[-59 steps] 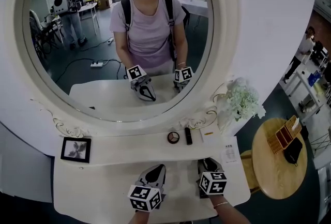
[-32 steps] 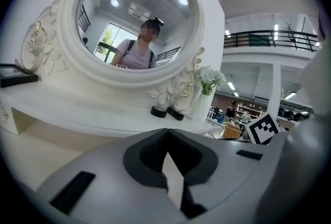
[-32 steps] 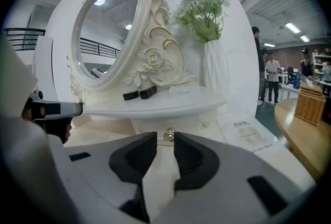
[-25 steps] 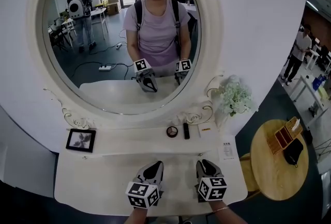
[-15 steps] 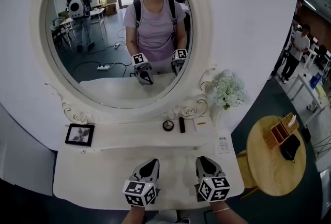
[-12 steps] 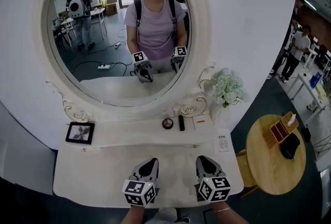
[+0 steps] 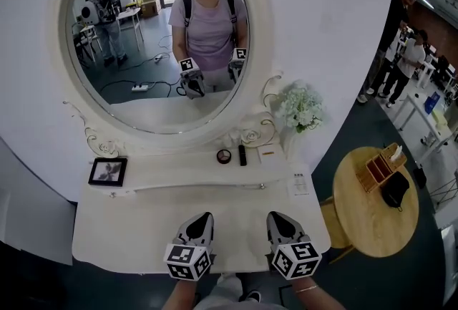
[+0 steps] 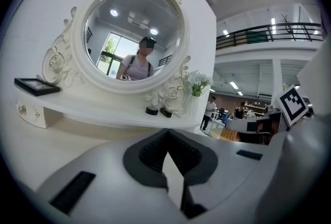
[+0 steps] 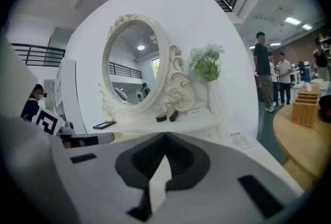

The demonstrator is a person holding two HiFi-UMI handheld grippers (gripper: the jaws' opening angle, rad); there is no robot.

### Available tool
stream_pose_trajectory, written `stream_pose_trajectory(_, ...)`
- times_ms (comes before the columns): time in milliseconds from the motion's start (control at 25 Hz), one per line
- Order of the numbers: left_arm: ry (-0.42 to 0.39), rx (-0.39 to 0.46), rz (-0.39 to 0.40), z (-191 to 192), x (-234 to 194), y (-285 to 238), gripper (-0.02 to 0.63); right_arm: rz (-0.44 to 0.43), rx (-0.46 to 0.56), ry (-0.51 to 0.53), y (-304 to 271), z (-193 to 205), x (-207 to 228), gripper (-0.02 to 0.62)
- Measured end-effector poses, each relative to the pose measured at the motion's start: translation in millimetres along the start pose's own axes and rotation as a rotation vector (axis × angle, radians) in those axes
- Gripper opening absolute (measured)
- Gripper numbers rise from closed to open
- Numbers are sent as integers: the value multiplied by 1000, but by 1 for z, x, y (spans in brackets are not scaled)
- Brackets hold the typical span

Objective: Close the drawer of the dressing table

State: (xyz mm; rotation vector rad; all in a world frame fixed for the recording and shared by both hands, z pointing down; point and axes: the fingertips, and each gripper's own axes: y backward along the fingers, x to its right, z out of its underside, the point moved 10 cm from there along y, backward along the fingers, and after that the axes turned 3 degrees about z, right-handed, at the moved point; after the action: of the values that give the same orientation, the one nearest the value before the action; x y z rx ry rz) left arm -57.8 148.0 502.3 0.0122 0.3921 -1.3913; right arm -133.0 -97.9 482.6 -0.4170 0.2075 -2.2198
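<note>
The white dressing table (image 7: 122, 230) stands under its oval mirror (image 7: 143, 36). The tabletop hides its front, so no large drawer shows. Small knobbed drawer fronts (image 8: 28, 112) sit under the raised shelf. My left gripper (image 7: 202, 218) hovers over the front of the tabletop with its jaws shut and nothing between them; its tips (image 8: 168, 131) meet. My right gripper (image 7: 276, 217) hovers beside it, pointing the same way. Its jaws (image 9: 165, 136) have just been closing and are now shut, with nothing between them.
On the shelf are a black photo frame (image 7: 108, 171), a round compact (image 7: 224, 156), a black stick (image 7: 242, 155) and white flowers (image 7: 300, 104). A paper card (image 7: 299, 184) lies at the table's right end. A round wooden table (image 7: 372, 219) and people (image 7: 401, 29) are to the right.
Both grippers have drawn back from the middle of the tabletop toward its front edge. The whole table now sits farther off and more to the left in the head view.
</note>
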Motion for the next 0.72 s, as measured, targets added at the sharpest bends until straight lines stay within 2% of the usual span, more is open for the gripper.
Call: stream_pose_trajectory(720,-24,19,17,-3,35,16,2,31,50,37,41,-4,0,3)
